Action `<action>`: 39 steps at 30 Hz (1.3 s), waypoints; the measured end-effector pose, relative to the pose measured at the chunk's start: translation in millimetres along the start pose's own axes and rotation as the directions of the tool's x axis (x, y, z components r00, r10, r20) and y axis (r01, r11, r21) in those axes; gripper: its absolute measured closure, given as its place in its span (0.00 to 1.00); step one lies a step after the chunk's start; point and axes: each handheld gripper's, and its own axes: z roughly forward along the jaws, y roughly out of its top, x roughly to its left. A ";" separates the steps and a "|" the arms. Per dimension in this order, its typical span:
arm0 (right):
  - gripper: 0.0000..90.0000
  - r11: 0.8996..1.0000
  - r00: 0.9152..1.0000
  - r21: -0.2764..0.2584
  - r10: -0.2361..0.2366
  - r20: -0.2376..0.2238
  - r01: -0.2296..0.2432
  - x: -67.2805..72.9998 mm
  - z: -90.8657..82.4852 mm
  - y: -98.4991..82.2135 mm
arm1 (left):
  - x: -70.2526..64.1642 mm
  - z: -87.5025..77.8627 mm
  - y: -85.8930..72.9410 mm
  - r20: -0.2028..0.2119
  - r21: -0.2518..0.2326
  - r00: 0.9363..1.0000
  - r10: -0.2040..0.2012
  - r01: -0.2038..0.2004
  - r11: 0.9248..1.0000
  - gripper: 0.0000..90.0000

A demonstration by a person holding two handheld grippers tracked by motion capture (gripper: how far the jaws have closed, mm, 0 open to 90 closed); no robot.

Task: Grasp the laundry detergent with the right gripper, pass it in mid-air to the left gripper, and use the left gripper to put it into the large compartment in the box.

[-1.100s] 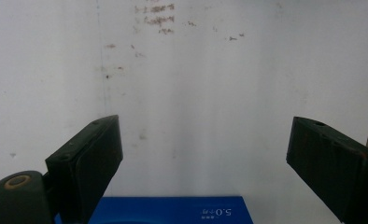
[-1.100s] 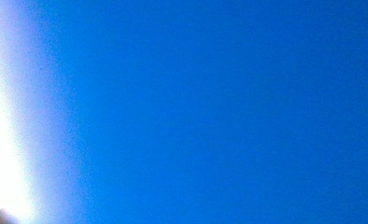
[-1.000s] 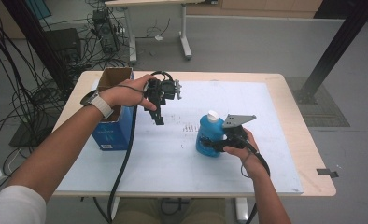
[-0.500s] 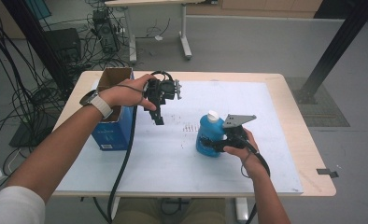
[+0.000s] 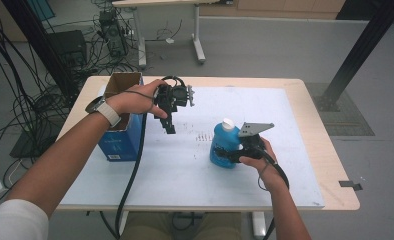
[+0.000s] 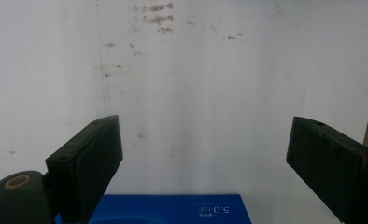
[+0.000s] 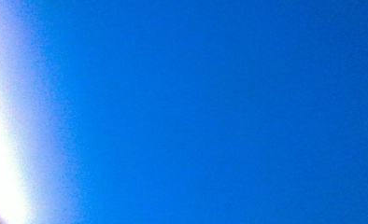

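Note:
A blue bottle (image 5: 219,144) with a white cap (image 5: 228,123) stands upright on the white mat (image 5: 185,170), right of centre. My right gripper (image 5: 231,152) comes in from the right and is shut on the bottle's lower body; in the right gripper view the bottle's blue side (image 7: 196,112) sits right against the lens. My left gripper (image 5: 170,128) hangs above the mat left of the bottle, pointing down, well apart from it. In the left gripper view its jaws stand wide, with the left gripper (image 6: 205,140) open and holding nothing.
A blue box (image 5: 117,142) with an open cardboard top stands at the table's left edge, just behind my left hand; its blue face (image 6: 173,212) lies below the left jaws. Faint marks (image 5: 203,136) dot the mat. Cables and desks lie on the floor beyond.

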 end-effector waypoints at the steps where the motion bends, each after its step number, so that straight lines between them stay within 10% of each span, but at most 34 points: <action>1: 0.47 1.000 1.000 -0.002 0.000 0.001 0.000 -0.2 0.0 -0.1 | 0.0 0.1 -0.2 0.000 -0.002 1.000 -0.002 0.002 1.000 0.12; 39: 0.46 1.000 1.000 -0.008 0.001 0.001 -0.001 -0.5 0.3 -0.8 | 0.5 0.5 -0.8 -0.006 0.002 1.000 -0.011 0.011 1.000 0.12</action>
